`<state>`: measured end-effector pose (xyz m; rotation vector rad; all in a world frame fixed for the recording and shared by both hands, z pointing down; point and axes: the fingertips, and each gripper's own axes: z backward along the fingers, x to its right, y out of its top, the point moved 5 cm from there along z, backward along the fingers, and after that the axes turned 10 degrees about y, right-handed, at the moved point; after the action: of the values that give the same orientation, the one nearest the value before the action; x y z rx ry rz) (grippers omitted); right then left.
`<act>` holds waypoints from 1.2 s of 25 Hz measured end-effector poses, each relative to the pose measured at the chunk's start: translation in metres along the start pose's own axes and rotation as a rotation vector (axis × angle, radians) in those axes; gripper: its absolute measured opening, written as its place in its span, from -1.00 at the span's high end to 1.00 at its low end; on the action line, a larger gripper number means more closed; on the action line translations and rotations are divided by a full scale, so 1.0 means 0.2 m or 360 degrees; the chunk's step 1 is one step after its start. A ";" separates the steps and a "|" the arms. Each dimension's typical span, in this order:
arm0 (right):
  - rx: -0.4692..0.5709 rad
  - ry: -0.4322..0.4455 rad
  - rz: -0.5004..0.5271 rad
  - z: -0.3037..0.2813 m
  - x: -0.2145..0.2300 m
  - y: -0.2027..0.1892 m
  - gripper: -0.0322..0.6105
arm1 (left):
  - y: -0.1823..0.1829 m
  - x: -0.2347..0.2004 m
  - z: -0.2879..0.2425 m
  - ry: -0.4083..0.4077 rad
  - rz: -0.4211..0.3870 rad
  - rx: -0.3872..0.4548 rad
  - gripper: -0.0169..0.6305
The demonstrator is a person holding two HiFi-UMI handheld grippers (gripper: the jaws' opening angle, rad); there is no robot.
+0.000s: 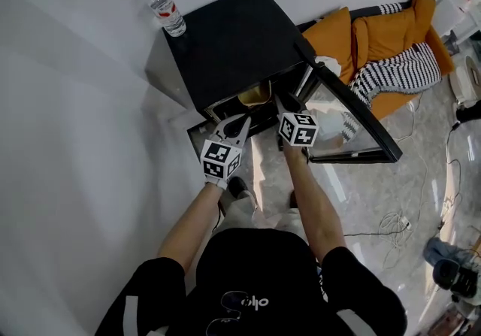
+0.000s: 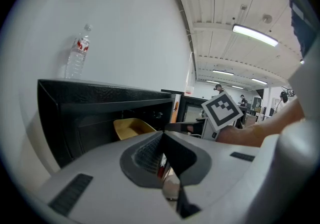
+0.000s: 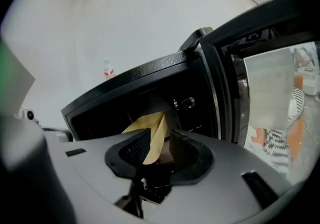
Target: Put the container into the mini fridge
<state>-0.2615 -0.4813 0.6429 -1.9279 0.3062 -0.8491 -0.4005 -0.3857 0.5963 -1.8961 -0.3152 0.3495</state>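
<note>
Your 2 forearms [image 1: 197, 218] are reaching forward from the bottom of the head view, each carrying 1 gripper toward the open fridge [image 1: 233, 41]. You are holding the left gripper [image 2: 162, 137] just outside the opening, with its jaws pressed together and nothing between them. You are pointing the right gripper [image 3: 159, 140] into the opening. Its jaws are standing a little apart, and the rim of the tan container [image 3: 150, 128] is passing between them, lying against 1 pad while a dark gap is showing at the other. The container is sitting inside the fridge, near the front of the compartment. The glass door [image 1: 353, 120] is hanging open at your right. 1 bottle [image 1: 167, 13] is standing upright on the far left corner of the fridge top.
</note>
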 end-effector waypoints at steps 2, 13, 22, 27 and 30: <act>-0.0003 0.0016 0.0026 0.07 0.00 0.01 0.57 | 0.00 0.03 0.01 0.0014 0.0002 0.0000 0.92; -0.0095 0.0173 0.0250 0.48 -0.02 0.07 0.80 | 0.03 0.24 0.11 0.0178 0.0031 0.0022 0.92; -0.0160 0.0385 0.0331 0.77 0.00 0.10 0.87 | 0.06 0.51 0.21 0.0355 0.0056 0.0103 0.92; -0.0191 0.0497 0.0382 0.92 0.00 0.10 0.87 | 0.07 0.66 0.29 0.0456 0.0077 0.0145 0.92; -0.0222 0.0535 0.0408 1.01 0.02 0.09 0.87 | 0.06 0.75 0.34 0.0501 0.0077 0.0148 0.92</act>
<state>-0.1202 -0.3543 0.5710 -1.8162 0.8149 -0.9968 -0.2876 -0.2737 0.5495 -1.8355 -0.0412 0.0923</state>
